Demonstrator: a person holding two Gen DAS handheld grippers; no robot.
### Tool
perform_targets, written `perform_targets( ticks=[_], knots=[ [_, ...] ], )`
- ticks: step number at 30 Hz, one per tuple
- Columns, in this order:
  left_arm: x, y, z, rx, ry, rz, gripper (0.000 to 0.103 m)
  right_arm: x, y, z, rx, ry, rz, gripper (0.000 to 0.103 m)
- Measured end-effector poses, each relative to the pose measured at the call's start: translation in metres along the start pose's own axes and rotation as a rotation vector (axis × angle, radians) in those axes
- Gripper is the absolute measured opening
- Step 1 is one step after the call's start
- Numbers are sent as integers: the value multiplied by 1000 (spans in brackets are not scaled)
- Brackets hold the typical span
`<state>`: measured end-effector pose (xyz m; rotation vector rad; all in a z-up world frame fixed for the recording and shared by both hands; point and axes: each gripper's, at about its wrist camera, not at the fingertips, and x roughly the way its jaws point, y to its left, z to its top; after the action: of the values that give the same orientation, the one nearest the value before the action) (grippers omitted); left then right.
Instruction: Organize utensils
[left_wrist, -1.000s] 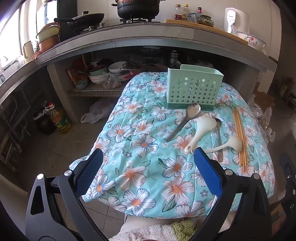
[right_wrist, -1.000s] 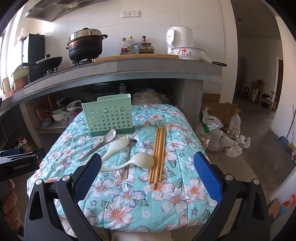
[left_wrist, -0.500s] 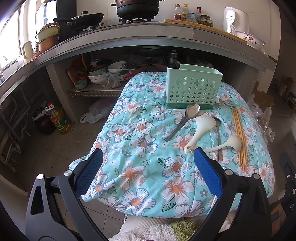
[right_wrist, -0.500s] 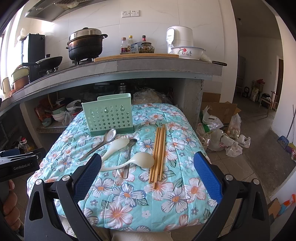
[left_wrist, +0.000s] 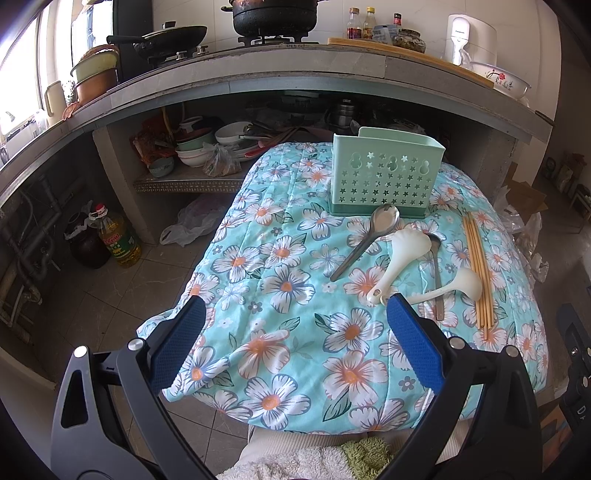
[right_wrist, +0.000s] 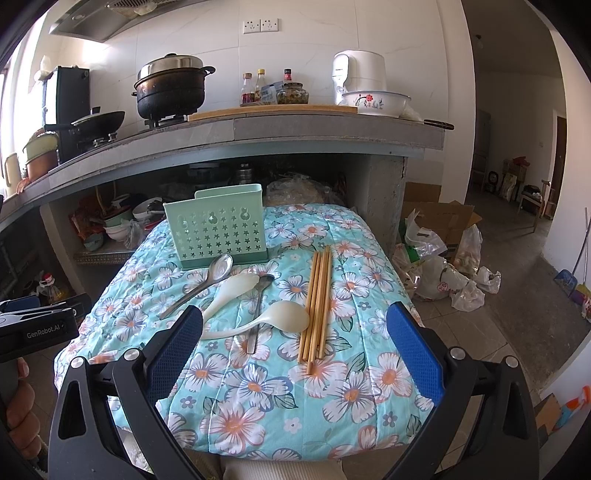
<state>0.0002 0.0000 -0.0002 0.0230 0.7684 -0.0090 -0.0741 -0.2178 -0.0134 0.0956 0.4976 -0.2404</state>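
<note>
On the flowered worktop (right_wrist: 258, 391), nothing has shifted: spoons (right_wrist: 255, 317) and chopsticks (right_wrist: 317, 302) lie at the holder's (right_wrist: 216, 230) six o'clock; left claw (left_wrist: 295, 339) and right claw (right_wrist: 295, 343) stay wide open, empty; sorting not begun.

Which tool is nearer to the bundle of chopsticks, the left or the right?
Right. The right tool has the chopsticks just ahead, between its open fingers. The left tool sits further left, with the chopsticks off to its right.

You stood in a home kitchen: pot (right_wrist: 170, 88) on the stone counter (right_wrist: 236, 138), dishes (left_wrist: 207, 146) (stacked) beneath it.
</note>
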Motion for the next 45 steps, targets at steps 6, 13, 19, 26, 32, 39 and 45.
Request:
perform_targets(
  ticks=[6,13,19,26,32,39,45],
  knots=[
    [0,0,0,0,0,0,95,0,0,0,0,1,0,97],
    [0,0,0,0,0,0,95,0,0,0,1,3,1,97],
    [0,0,0,-1,1,-1,95,1,0,-1,2,3,1,97],
    [0,0,0,-1,1,-1,95,1,0,-1,2,4,1,97],
    [0,0,0,-1,1,-1,95,0,0,0,3,4,1,97],
    [0,0,0,-1,1,-1,95,3,2,-5,5,4,1,97],
    [0,0,0,-1,2,-1,95,1,1,-2,4,5,4,97]
  ],
)
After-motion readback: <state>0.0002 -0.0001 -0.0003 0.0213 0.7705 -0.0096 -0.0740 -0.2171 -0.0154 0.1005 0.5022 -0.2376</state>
